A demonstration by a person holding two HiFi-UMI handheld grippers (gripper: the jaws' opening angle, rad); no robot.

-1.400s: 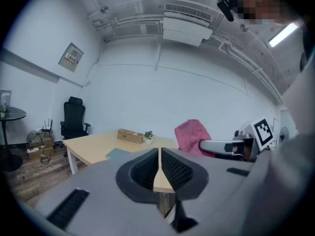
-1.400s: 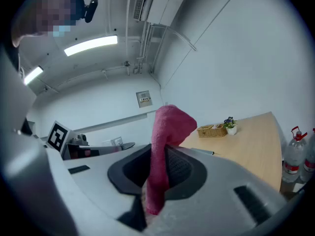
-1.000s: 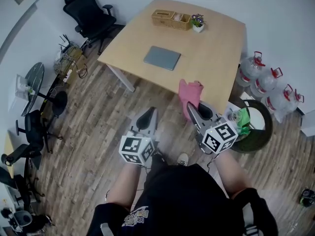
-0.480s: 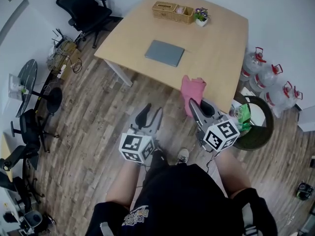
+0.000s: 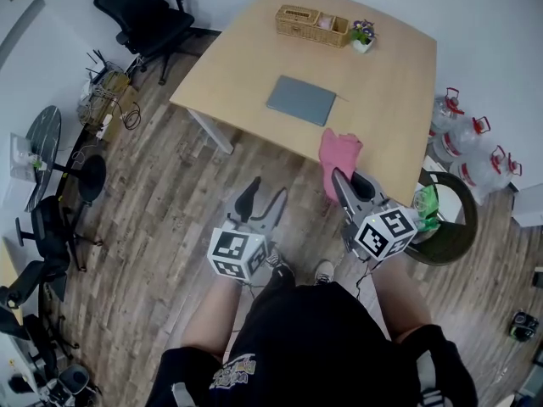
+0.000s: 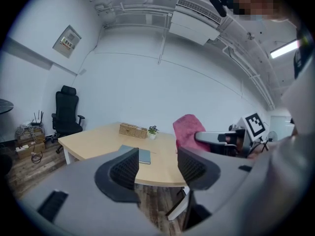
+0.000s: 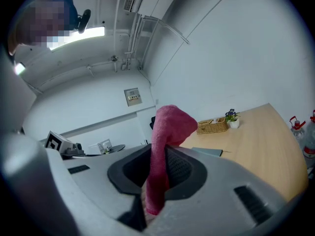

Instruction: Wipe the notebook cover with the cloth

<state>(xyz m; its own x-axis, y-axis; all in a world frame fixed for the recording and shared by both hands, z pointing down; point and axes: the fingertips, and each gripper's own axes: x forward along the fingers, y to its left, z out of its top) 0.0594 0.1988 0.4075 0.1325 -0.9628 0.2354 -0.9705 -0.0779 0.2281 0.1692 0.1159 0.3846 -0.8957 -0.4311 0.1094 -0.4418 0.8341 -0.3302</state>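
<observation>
one grey notebook (image 5: 302, 100) lies flat and closed near the middle of the bench (image 5: 394, 91). the pink cloth (image 5: 339, 153) is pinched upright in the right hand-held gripper (image 5: 346, 179), by the bench's near edge. the left hand-held gripper (image 5: 266, 193) is over the wooden floor (image 5: 170, 210); its jaws have just been opening and stand wide, nothing between them. a basket (image 5: 310, 22) and small plant (image 5: 363, 34) sit at the far edge.

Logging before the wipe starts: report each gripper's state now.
Left gripper: open, jaws have just been opening, nothing between them.
Right gripper: shut on the pink cloth.
</observation>
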